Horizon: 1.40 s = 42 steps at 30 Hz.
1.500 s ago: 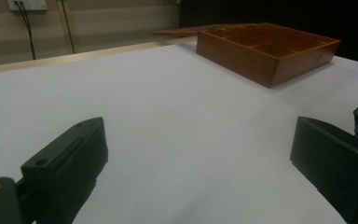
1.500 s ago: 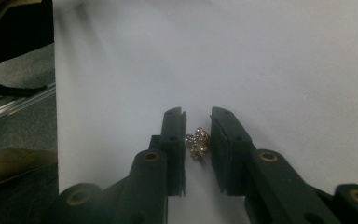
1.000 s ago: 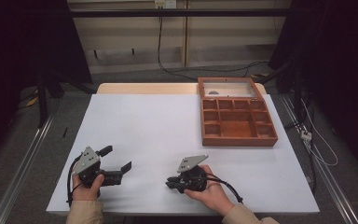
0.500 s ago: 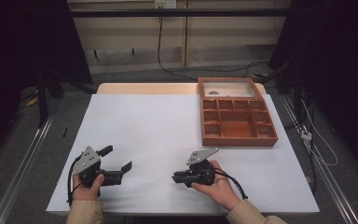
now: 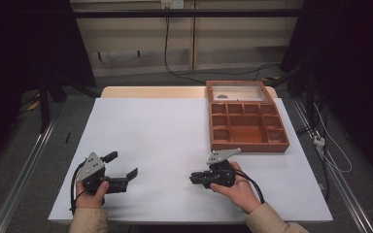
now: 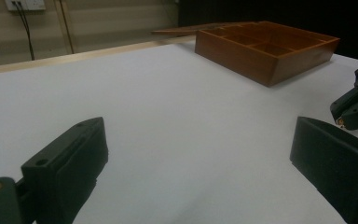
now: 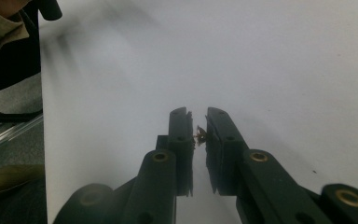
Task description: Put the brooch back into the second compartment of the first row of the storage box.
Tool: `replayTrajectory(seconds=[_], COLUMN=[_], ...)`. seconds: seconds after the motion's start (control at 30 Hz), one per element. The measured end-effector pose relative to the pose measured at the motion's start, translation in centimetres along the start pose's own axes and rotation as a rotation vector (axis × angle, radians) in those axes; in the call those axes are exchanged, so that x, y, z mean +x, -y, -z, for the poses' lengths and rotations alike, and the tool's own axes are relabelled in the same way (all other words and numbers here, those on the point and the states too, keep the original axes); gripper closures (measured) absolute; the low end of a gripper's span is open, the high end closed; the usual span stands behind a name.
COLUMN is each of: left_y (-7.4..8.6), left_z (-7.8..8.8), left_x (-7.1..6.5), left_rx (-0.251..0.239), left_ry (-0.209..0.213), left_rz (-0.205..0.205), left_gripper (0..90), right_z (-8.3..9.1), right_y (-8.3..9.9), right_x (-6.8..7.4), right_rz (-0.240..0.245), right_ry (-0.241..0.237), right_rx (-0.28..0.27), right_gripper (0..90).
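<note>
Lab-like test room, white table (image 5: 175, 141), dark curtains (image 5: 24, 48), floor cables (image 5: 184, 73)

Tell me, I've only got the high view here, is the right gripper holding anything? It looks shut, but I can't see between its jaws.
Observer: Yes. In the right gripper view, the right gripper pinches a tiny brown piece between its jaws.
Operator: Where along the jaws does it sit?
Observer: Near the tips, a little way back from them. A thin gap shows between the jaws on either side of it.
Operator: Anything in the left gripper?
Observer: No. The left gripper view shows the left gripper wide open, with just the white table between its jaws.
</note>
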State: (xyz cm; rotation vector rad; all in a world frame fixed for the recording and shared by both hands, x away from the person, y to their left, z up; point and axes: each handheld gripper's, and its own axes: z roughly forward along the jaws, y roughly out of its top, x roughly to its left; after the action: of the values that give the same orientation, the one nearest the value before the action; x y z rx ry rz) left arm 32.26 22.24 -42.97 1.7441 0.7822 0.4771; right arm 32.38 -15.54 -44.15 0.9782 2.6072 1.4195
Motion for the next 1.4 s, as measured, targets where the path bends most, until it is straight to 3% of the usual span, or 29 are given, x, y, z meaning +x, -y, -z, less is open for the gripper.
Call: replayTrajectory(seconds=[0.5,1.4], left_y=[0.0,0.0], left_z=[-0.1,-0.1], left_x=[-0.1,-0.1], left_rx=[0.003,0.007], left_ry=[0.004,0.007], left_rz=[0.001,-0.001], left_gripper=[3.9,3.9], right_z=[2.5,5.5], right_y=[0.4,0.1], right_x=[-1.7,-4.2], right_rz=[-0.032,-0.069], right_ry=[0.029,0.077], right_rx=[-0.011,-0.036], right_gripper=[81.0,80.9])
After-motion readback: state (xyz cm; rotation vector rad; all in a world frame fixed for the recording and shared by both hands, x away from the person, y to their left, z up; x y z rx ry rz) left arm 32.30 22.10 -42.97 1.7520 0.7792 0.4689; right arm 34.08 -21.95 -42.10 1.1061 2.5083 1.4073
